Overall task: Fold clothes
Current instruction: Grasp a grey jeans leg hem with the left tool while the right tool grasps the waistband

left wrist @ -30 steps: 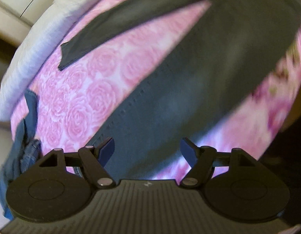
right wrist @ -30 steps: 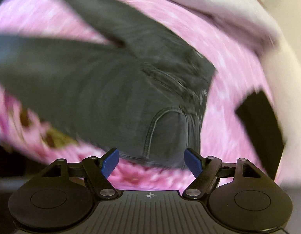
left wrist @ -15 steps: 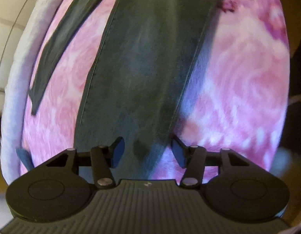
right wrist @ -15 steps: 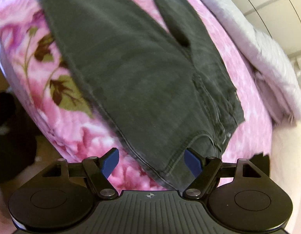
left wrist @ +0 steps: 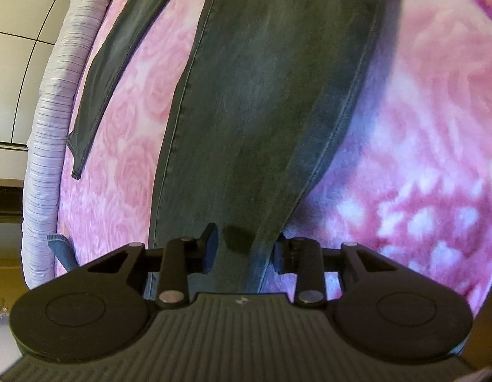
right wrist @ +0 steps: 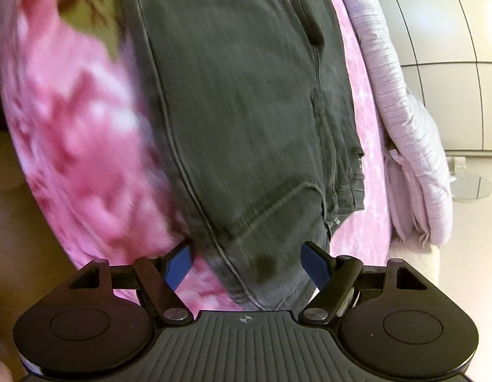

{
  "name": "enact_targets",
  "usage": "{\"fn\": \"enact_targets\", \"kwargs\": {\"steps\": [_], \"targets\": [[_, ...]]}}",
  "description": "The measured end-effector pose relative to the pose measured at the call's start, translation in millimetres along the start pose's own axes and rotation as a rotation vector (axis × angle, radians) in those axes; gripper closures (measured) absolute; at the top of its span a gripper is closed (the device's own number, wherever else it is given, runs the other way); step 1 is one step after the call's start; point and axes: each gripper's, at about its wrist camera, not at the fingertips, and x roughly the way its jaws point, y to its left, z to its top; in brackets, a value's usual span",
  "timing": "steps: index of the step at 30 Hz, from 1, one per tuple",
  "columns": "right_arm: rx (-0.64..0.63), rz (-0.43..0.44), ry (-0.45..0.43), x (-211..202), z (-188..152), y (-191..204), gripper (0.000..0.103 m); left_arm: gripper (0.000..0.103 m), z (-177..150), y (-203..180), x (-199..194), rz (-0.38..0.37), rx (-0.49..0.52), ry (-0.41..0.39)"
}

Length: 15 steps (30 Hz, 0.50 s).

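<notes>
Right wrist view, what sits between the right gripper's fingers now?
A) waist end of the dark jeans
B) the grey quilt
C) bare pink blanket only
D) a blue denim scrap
A: the dark jeans at their waist end lie between the open right gripper fingers.

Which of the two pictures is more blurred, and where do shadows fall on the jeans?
Right wrist view: more blurred, the pink floral blanket smeared by motion, a dark shadow spot on the dark grey jeans near the fingertips. Left wrist view: sharper, edges bent by the fisheye; a similar shadow patch lies beside the left gripper.
</notes>
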Motion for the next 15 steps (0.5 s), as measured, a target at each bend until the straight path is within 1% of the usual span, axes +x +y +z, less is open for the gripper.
{"fn": "enact_targets", "kwargs": {"steps": [2,3,4,5,6,9,12,15], "targets": [[-0.031,-0.006,-0.044,5,-8,-2,0.029,0.079,2,-2,1,-0.001,0.006,0.012],[-0.047,-0.007,-0.065,8,-12,-2,0.040,0.087,4,-3,1,-0.011,0.003,0.022],[-0.069,0.014,-0.074,8,-14,-3,0.053,0.092,6,-3,-1,-0.016,0.000,0.034],[-0.086,0.035,-0.082,9,-16,-4,0.076,0.093,8,-3,-4,-0.021,-0.006,0.046],[-0.068,0.048,-0.086,7,-17,-10,0.089,0.096,10,2,-7,-0.027,-0.021,0.059],[-0.004,0.090,-0.093,1,-19,-32,0.095,0.098,13,19,-24,-0.022,-0.059,0.078],[0.063,0.129,-0.114,-17,-15,-66,0.096,0.098,17,49,-50,0.001,-0.092,0.080],[0.097,0.157,-0.157,-41,-11,-111,0.096,0.098,27,100,-72,-0.001,-0.167,0.080]]}}
